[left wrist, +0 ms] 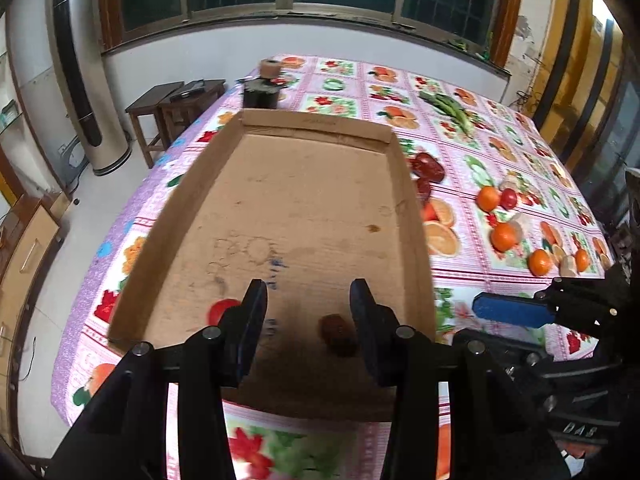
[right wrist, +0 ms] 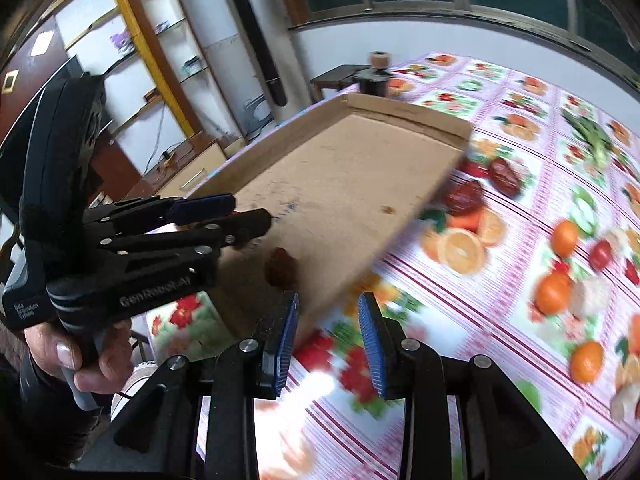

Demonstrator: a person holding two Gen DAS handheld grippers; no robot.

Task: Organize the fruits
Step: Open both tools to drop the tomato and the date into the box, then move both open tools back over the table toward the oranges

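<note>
1. I see the table under a pink fruit-print tablecloth (left wrist: pixel 460 276), filling most of both wrist views.
2. On it lies a shallow cardboard tray (left wrist: pixel 312 120), open side up, its near end beneath my left gripper.
3. My left gripper (left wrist: pixel 308 312) hangs over the tray's near end, fingers spread with nothing between the pads. From the right wrist camera it (right wrist: pixel 240 210) shows side-on in a hand (right wrist: pixel 80 356).
4. My right gripper (right wrist: pixel 328 340) sits just beside the tray's near right corner, over the cloth, blue pads apart and holding nothing.
5. A bunch of green vegetables (left wrist: pixel 448 110) lies far out on the cloth, well apart from the tray.
6. Two dark red fruits (left wrist: pixel 428 168) sit on the cloth just beside the tray's right wall.
7. Three oranges (left wrist: pixel 504 236) and a small red fruit (left wrist: pixel 509 198) are scattered on the cloth to the right.
8. Inside the tray, a dark reddish-brown fruit (left wrist: pixel 338 332) rests on the floor near the left gripper's right finger; a red one (left wrist: pixel 224 309) shows by its left finger, too blurred to name.
</note>
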